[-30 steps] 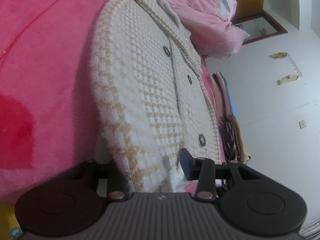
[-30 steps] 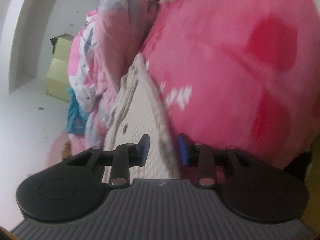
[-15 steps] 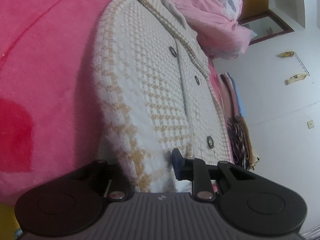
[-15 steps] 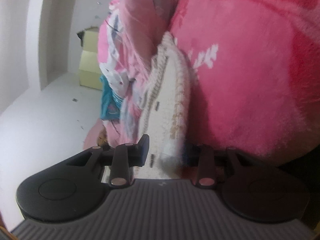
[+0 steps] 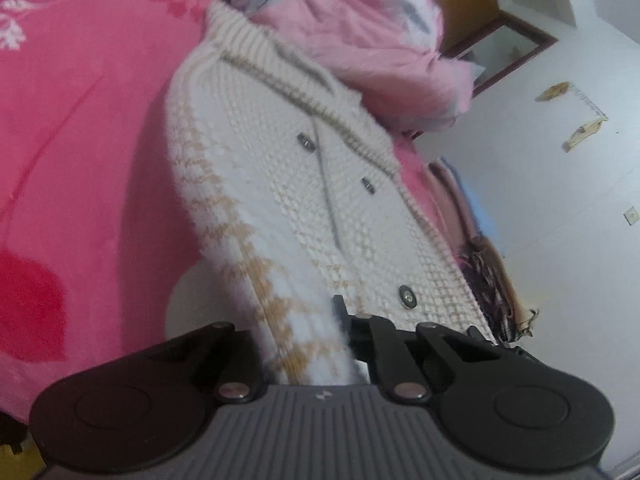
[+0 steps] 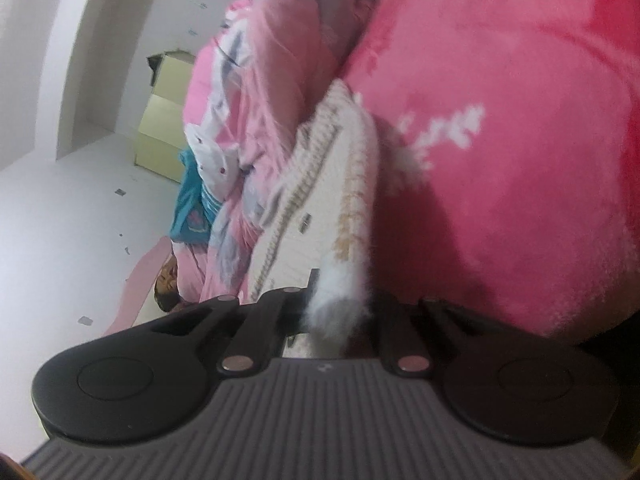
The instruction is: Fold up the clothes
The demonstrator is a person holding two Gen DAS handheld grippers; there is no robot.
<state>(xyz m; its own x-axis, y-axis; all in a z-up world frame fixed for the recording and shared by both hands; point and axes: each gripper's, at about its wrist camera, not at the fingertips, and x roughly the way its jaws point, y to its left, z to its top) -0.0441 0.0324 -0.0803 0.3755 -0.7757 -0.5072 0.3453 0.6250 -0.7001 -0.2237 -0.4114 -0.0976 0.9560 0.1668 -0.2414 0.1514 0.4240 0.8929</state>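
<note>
Cream knit cardigan [image 5: 280, 184]: laid on pink fleece blanket [image 5: 80, 160] on bed, buttoned front up, tan-patterned fuzzy edge toward cameras. Left claw [image 5: 308, 344]: jaws just closed, fuzzy edge pinched between them. Right claw [image 6: 340, 312]: jaws just closed, white fuzzy edge of cardigan [image 6: 320, 200] clamped between them. Crumpled pink quilt [image 5: 360, 40]: heaped beside collar end. Yellow box [image 6: 164, 128]: noted on floor beyond bed.

The cardigan [image 5: 280, 200] is a chunky cream knit, fuzzy along the edge, with shiny metal-looking buttons [image 5: 407, 297]. It's lying on a plush pink fleece blanket [image 5: 80, 160], next to a smoother pink quilt [image 5: 380, 60]. Both grippers are matt black plastic with ribbed grey bodies.
</note>
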